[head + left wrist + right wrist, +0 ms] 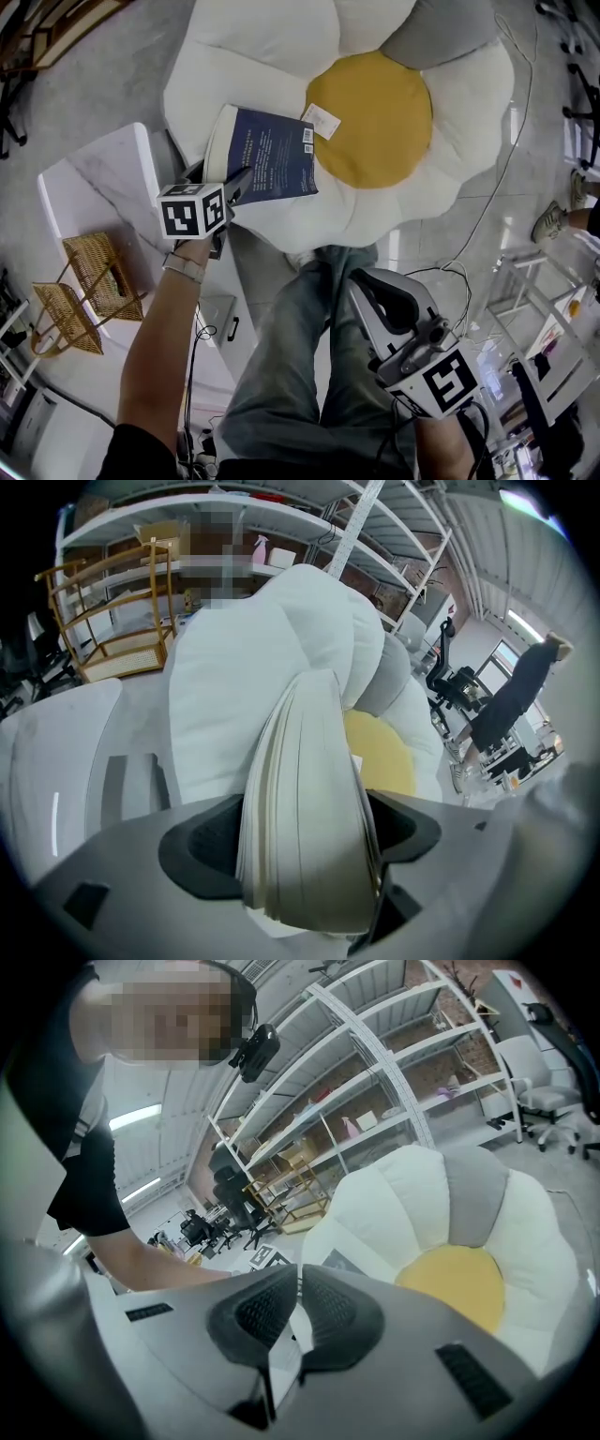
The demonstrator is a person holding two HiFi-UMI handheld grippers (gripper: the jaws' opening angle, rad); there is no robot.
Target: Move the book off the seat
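A thick book with a dark blue cover lies on the flower-shaped seat cushion, white petals round a yellow centre. My left gripper is at the book's near-left corner, jaws spread wide. In the left gripper view the book's page edge fills the gap between the left gripper's dark pads, and I see no squeeze on it. My right gripper hangs low over the person's legs, away from the book. Its pads are closed together with nothing in them, as the right gripper view shows.
A white side table stands left of the cushion, with wicker racks beside it. The person's jeans are below the seat. Cables run across the floor at right. Metal shelving stands behind the cushion.
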